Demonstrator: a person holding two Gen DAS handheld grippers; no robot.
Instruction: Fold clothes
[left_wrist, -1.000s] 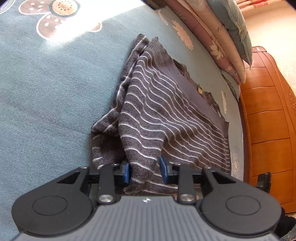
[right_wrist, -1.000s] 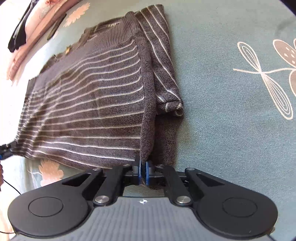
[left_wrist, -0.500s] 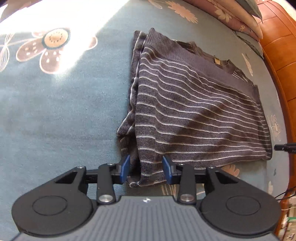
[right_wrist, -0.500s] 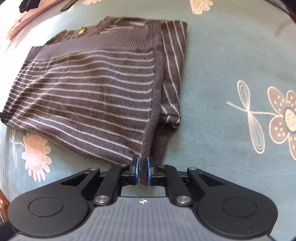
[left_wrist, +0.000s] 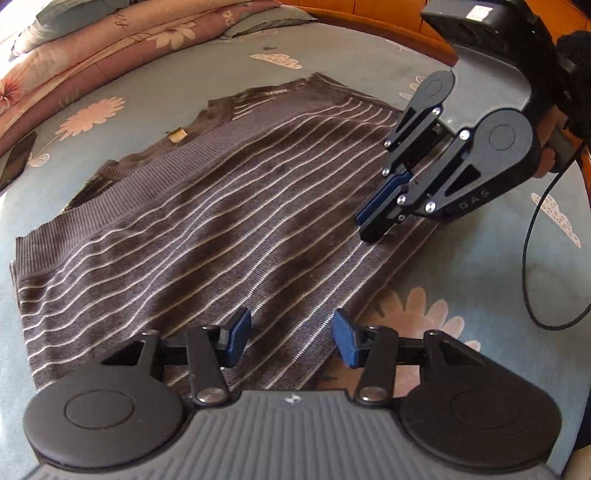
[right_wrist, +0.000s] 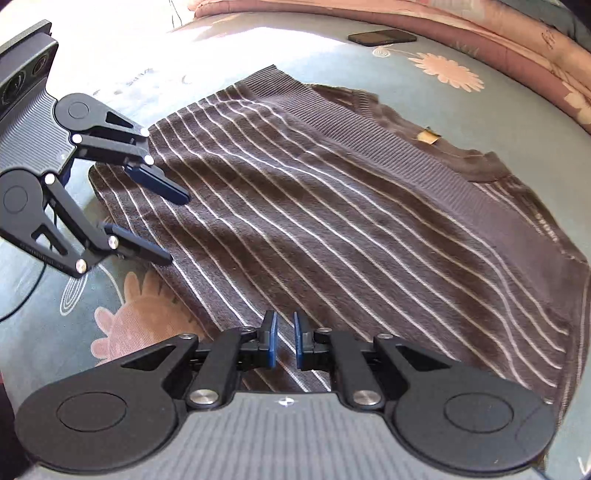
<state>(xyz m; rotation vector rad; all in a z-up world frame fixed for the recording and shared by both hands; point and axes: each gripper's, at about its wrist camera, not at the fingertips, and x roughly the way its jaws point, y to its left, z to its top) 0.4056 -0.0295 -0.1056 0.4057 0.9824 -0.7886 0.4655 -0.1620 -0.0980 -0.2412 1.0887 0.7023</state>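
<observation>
- While the sweater (left_wrist: 207, 221) lies folded flat on the bed (left_wrist: 480, 280), both grippers hang over its near edge; next fold likely wants a grip on one side edge, carried across level so stripes stay aligned.
- Left gripper (left_wrist: 291, 338): jaws opening, roughly half spread, nothing pinched, cloth only below.
- Right gripper (right_wrist: 284, 341): narrow gap between pads; looks empty, though the fisheye angle makes that hard to confirm.
- Quilts (left_wrist: 92, 44) stacked along the far side, clear of the work.
- Cable (left_wrist: 528, 258) trails beside the sweater, could snag.
- Phone (right_wrist: 382, 37) near the quilts, well apart.
</observation>
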